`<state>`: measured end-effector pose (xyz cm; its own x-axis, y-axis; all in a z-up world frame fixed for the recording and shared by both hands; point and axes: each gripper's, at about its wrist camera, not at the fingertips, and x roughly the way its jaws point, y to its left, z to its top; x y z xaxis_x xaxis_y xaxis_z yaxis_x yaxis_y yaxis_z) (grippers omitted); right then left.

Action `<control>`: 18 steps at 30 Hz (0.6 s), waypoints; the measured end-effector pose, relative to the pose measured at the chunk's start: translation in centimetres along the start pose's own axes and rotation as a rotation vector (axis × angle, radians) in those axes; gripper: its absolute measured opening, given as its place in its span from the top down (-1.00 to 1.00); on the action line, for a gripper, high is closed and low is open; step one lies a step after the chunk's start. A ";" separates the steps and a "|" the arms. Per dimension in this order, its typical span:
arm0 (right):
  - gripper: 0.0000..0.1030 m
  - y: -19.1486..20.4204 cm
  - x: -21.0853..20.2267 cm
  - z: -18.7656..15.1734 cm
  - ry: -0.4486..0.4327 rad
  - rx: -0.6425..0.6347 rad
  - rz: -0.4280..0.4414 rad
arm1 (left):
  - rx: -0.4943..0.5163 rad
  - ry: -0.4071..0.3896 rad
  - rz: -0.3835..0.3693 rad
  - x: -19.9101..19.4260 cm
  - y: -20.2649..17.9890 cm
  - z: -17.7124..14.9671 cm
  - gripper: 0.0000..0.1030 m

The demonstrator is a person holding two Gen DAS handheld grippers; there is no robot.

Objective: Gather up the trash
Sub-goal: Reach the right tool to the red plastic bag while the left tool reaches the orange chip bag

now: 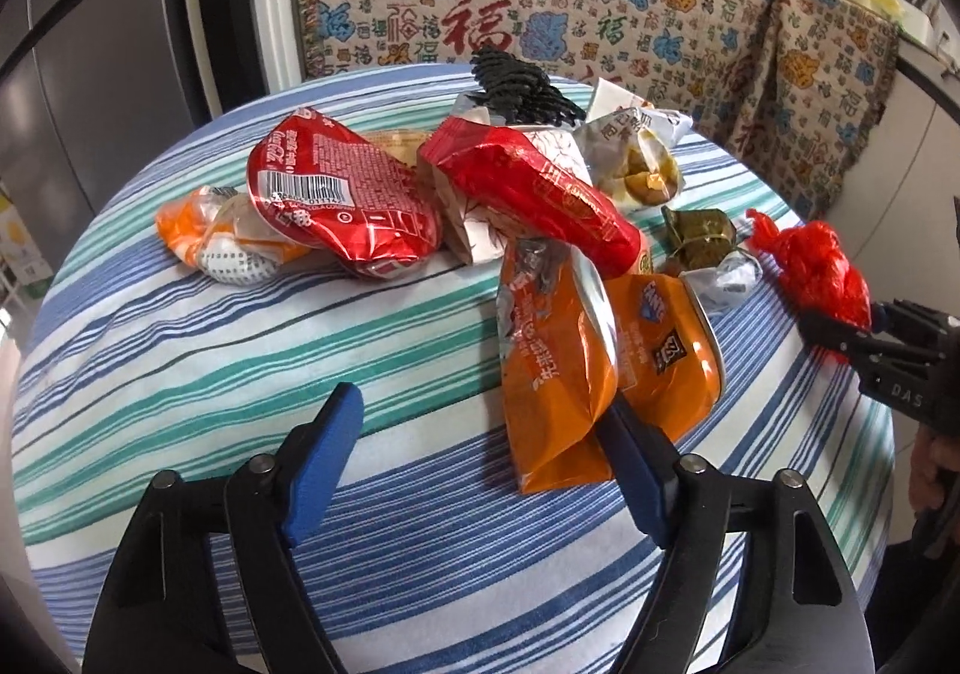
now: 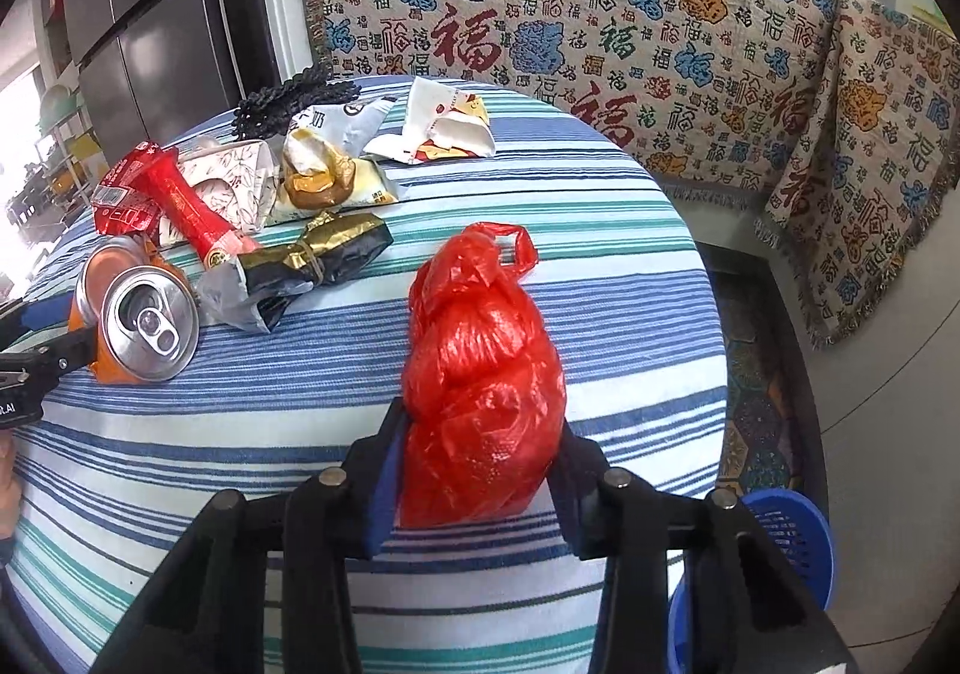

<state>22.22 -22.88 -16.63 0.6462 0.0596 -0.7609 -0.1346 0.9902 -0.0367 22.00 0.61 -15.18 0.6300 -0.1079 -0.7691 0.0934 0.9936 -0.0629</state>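
Now, nearest us | right gripper (image 2: 474, 470): jaws pinch crumpled red plastic bag (image 2: 480, 374) on striped-cloth bench (image 2: 630, 314) | left gripper (image 1: 480, 446): jaws wide, right pad against orange foil snack wrapper (image 1: 552, 368), unclamped | beyond: orange drink can (image 2: 147, 323), red label, wrappers.
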 end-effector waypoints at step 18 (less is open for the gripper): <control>-0.17 0.7 2.0 2.4 -0.008 -0.008 0.008 | 0.087 -0.025 0.024 0.9 -2.5 1.1 0.31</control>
<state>25.20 -21.76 -16.64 0.6508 0.0685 -0.7562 -0.1457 0.9887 -0.0359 23.15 -1.98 -15.03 0.6516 -0.0863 -0.7537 0.1439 0.9895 0.0112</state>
